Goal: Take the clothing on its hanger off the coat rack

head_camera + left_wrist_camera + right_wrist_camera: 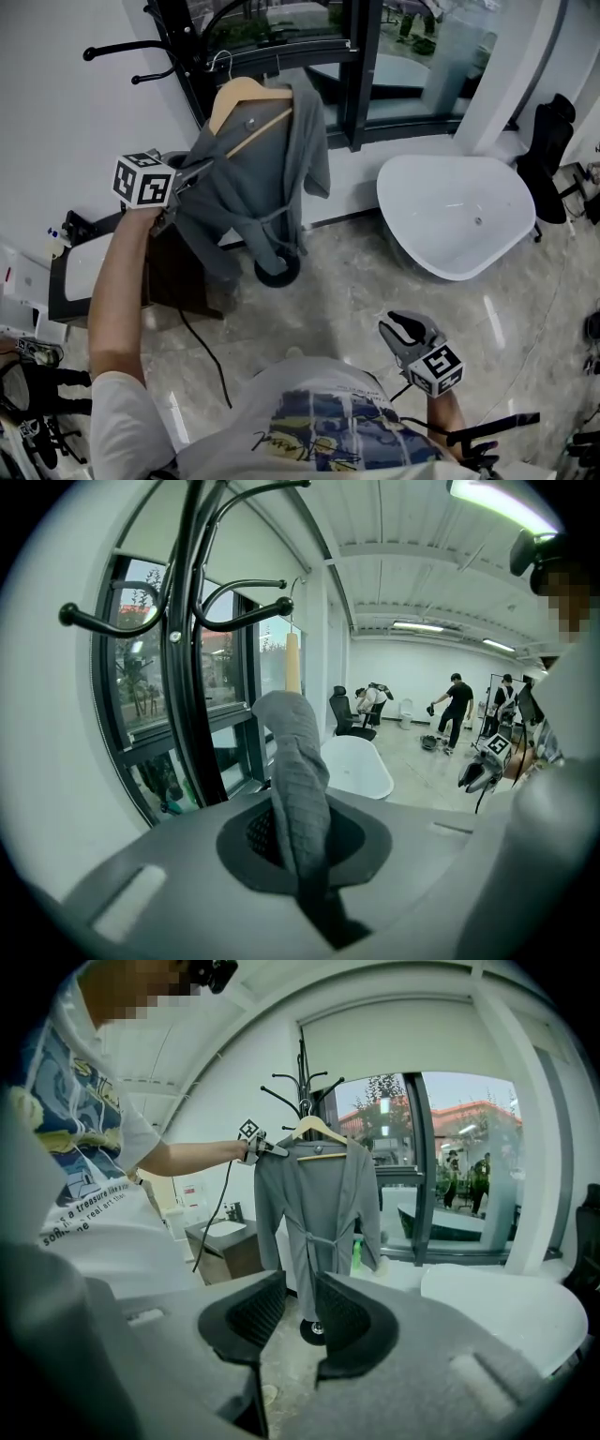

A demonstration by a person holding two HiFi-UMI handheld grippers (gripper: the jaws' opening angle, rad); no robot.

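close by our waist our right hand-held gripper (298, 1302) gapes empty, farther out our left hand-held gripper (300, 847) is clenched on the grey robe (272, 178), which hangs on its wooden hanger (246, 98) at the black coat rack (178, 47).

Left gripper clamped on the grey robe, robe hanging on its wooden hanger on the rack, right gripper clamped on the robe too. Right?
Not quite: the right gripper holds nothing; its jaws stand apart, well clear of the grey robe, as the right gripper view shows. The rest holds.
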